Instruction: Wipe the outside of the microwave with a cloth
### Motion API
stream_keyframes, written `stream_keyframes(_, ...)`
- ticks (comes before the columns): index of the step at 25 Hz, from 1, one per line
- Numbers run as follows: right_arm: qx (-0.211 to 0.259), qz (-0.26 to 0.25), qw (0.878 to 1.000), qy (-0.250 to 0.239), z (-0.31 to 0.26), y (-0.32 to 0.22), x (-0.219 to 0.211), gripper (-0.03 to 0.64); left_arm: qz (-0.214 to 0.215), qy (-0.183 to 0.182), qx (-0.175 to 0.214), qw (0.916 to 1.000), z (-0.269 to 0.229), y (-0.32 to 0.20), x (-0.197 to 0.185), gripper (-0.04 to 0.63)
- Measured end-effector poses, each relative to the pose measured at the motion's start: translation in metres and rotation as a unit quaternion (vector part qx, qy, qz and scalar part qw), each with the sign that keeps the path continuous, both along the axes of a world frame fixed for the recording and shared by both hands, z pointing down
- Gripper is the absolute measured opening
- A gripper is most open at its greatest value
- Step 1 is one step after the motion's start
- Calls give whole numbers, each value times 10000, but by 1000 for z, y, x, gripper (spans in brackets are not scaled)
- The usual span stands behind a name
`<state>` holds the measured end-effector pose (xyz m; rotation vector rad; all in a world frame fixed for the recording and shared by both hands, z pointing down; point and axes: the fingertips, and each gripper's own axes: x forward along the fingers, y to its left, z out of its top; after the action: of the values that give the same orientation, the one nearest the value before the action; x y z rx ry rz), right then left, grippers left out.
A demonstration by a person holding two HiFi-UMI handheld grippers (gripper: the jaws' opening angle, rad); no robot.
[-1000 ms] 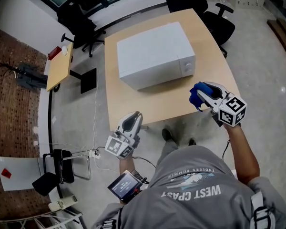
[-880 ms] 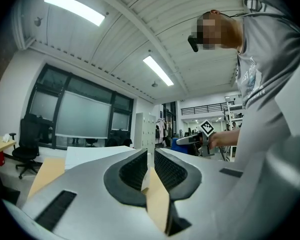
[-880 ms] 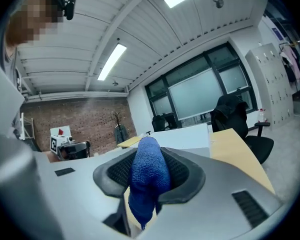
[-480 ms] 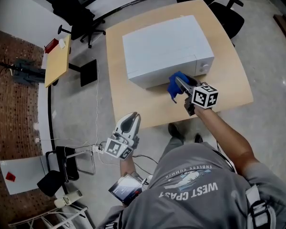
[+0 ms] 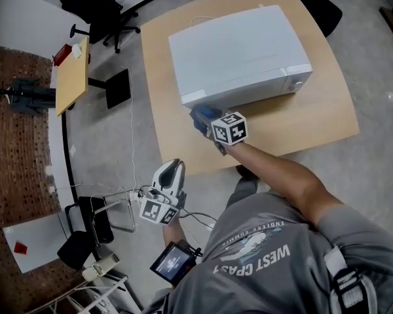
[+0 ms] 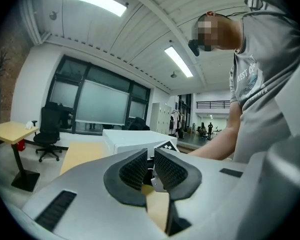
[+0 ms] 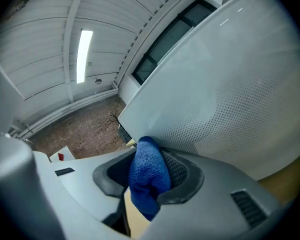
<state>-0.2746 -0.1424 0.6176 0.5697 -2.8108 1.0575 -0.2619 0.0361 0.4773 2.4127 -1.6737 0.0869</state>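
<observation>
Microwave (image 5: 239, 51): smooth matt white casing (side panel perforated). Cloth (image 7: 147, 176): blue, fuzzy pile. Table (image 5: 162, 97): smooth wood-look top.

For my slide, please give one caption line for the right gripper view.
Right gripper clamps a blue cloth close to the perforated white side of the microwave.

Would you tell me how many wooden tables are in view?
2: one table under the microwave, one smaller table left of it; others may be out of frame.
</observation>
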Motion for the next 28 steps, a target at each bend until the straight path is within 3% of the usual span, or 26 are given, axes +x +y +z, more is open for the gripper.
stream_keyframes(3,-123,257,9996,-1,7,-9,18,130,65,34,-24,10000,5,-4,-1,60)
stream_keyframes(6,-536,716,9958,-180,7,-27,58,130,158,72,-21,9998,8,-9,4,60)
stream_keyframes(12,-1284,1792,9724,-770,-3,-67,149,130,428,123,-1,9990,9,-24,25,58)
stream_keyframes(22,-1312,3376,9274,-939,-10,-121,297,129,738,126,56,9972,3,-38,54,58)
stream_keyframes(28,-1444,3478,9210,-1000,-7,-127,323,130,851,133,81,9962,0,-45,68,60)
